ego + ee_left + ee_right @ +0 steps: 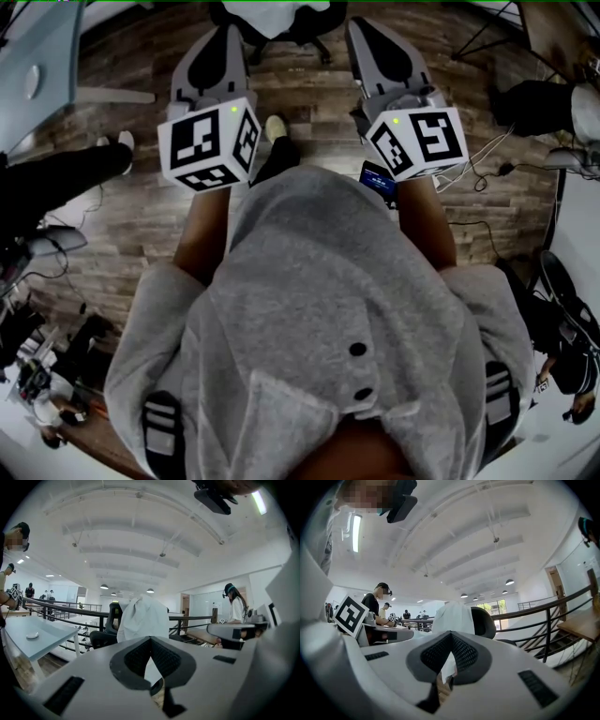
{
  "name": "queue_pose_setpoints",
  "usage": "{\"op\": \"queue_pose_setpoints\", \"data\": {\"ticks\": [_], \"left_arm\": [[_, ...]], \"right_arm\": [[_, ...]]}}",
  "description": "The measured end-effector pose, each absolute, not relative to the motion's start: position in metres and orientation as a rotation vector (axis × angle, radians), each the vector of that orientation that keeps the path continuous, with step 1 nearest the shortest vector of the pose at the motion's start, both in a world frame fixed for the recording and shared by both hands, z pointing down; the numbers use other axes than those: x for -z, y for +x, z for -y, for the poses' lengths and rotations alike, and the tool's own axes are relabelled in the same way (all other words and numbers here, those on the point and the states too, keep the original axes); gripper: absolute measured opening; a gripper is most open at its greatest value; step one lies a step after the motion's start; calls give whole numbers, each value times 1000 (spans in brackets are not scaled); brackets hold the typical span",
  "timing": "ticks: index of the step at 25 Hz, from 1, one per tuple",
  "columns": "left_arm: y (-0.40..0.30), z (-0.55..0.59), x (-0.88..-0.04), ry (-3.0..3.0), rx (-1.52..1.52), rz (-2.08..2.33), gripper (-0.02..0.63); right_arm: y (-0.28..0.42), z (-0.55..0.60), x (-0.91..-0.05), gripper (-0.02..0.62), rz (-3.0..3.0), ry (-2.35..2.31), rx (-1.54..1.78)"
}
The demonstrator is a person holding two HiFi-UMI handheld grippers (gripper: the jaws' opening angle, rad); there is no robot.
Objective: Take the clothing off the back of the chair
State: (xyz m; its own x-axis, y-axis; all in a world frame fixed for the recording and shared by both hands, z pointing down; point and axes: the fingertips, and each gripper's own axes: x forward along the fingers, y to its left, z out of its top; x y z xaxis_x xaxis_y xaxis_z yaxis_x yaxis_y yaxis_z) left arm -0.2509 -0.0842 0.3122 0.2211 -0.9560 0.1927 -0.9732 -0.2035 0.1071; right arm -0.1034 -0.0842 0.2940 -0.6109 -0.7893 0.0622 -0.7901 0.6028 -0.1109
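Mid-frame, clothing (143, 618) drapes the chair (114, 616); left gripper (151, 640) and right gripper (450, 635), jaws clenched empty, may merely push it.

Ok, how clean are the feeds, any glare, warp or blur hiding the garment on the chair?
Left gripper view: fisheye bends the ceiling beams, corners black, white garment on the chair clear. Right gripper view: same warp, strip light flares upper left, garment readable. Head view: evenly lit, garment cut at top edge.
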Motion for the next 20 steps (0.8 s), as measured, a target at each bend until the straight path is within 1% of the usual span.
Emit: {"op": "queue_pose_setpoints", "data": {"ticks": [7,14,20], "left_arm": [[-259,99,-311,2288,-113,1812,11],[-296,132,-315,2286,-109,1789,11],[-298,144,-319,2293,-81,1764,11]], "right_arm": [[-107,101,-289,12,2774,1412,-194],[-141,130,-293,11,2733,1416,-193],[-143,142,-293,11,2726,1428,-172]]}}
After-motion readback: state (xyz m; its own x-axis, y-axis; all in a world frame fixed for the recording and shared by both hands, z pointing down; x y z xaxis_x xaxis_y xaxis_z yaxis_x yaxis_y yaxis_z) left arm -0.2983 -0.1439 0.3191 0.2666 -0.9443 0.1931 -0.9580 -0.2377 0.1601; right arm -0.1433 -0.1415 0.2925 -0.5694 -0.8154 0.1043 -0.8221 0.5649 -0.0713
